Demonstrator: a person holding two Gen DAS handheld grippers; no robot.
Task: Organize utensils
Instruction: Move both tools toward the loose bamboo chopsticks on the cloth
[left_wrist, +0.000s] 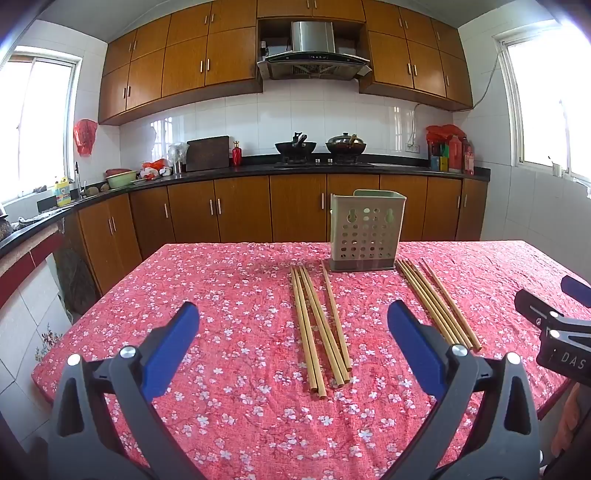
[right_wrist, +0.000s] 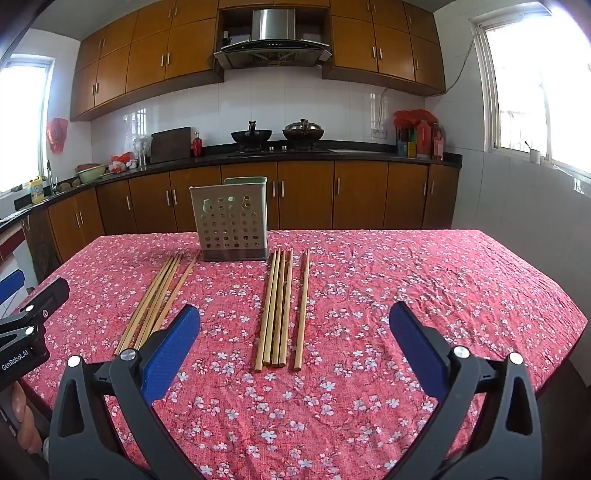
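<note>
A pale green perforated utensil holder (left_wrist: 364, 232) (right_wrist: 231, 225) stands upright on the far half of the table. Two groups of several wooden chopsticks lie flat in front of it: a left group (left_wrist: 317, 325) (right_wrist: 155, 299) and a right group (left_wrist: 437, 302) (right_wrist: 280, 306). My left gripper (left_wrist: 293, 321) is open and empty, hovering above the near end of the left group. My right gripper (right_wrist: 295, 325) is open and empty, above the near end of the right group. The right gripper's side shows at the left wrist view's right edge (left_wrist: 554, 325); the left gripper's side shows at the right wrist view's left edge (right_wrist: 26, 325).
The table carries a red floral cloth (left_wrist: 229, 302) (right_wrist: 424, 288). Behind it run wooden cabinets and a black counter (left_wrist: 332, 168) with two woks on a stove (left_wrist: 295, 147), a cutting board and bottles. Windows flank the room.
</note>
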